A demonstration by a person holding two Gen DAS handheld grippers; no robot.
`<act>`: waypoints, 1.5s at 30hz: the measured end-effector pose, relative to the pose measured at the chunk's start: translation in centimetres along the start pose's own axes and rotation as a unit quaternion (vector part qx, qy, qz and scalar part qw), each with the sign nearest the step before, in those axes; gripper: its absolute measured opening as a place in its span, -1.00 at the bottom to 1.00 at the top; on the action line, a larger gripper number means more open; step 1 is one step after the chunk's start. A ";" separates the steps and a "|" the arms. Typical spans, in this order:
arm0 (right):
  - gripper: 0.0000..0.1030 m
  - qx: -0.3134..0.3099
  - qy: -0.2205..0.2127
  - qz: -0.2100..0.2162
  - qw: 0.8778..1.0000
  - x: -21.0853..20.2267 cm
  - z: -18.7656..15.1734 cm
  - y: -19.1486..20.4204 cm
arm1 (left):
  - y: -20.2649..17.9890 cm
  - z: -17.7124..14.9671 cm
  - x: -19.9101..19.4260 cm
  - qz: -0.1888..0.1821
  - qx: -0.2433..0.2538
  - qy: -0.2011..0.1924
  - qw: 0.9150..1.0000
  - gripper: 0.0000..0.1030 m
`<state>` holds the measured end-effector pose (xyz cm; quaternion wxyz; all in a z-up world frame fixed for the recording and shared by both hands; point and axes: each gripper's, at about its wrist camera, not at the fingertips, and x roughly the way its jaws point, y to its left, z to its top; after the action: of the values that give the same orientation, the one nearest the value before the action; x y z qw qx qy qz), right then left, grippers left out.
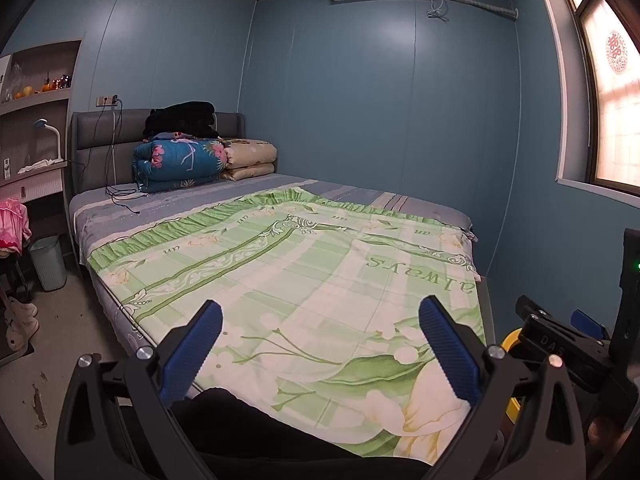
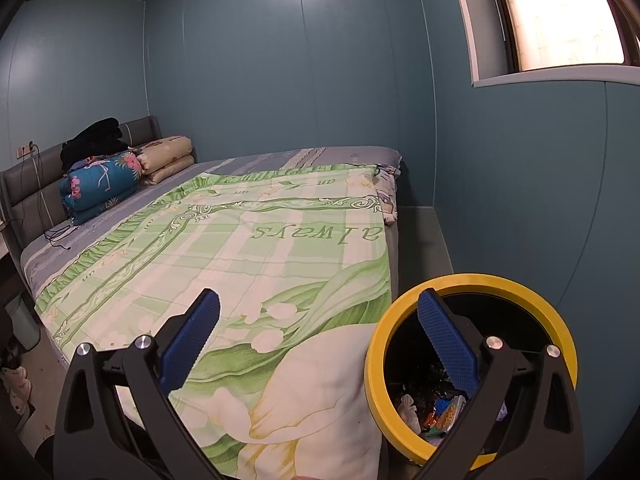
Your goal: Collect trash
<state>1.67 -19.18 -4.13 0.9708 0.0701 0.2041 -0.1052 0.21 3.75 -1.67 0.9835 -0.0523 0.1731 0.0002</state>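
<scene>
Right gripper [image 2: 320, 344] gapes over yellow-rimmed bin [image 2: 560, 320] holding wrappers [image 2: 444, 412].

Dim bluish room, window [image 2: 560, 16] glare overexposed, fisheye edges warped.

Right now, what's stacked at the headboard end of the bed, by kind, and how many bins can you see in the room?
Folded quilts: 2, blue floral quilt and beige quilt
Black bundle on top: 1, black clothing
Bins: 2, yellow-rimmed bin with trash inside, pale bin on the floor
Total: 5
</scene>
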 end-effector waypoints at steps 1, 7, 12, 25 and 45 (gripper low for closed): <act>0.84 0.001 0.000 0.000 1.000 0.0 0.0 0.0 | 0.1 0.0 0.0 0.000 -0.001 0.000 1.000 0.84; 0.84 0.002 0.004 -0.002 1.000 0.2 -0.1 0.0 | 0.3 0.1 0.1 -0.003 -0.003 0.002 1.000 0.85; 0.84 0.001 0.008 -0.002 1.000 0.4 -0.1 0.1 | 0.4 0.2 0.3 -0.003 -0.004 0.004 1.000 0.85; 0.84 0.003 0.016 0.000 1.000 0.6 -0.4 0.1 | 0.5 0.0 0.5 -0.005 -0.006 0.009 1.000 0.85; 0.84 0.007 0.027 0.001 1.000 1.2 -0.8 -0.1 | 0.1 -0.1 0.8 -0.008 -0.006 0.015 1.000 0.85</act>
<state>2.43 -19.32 -5.34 0.9644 0.0805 0.2298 -0.1033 0.95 3.86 -2.03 0.9805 -0.0595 0.1874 -0.0076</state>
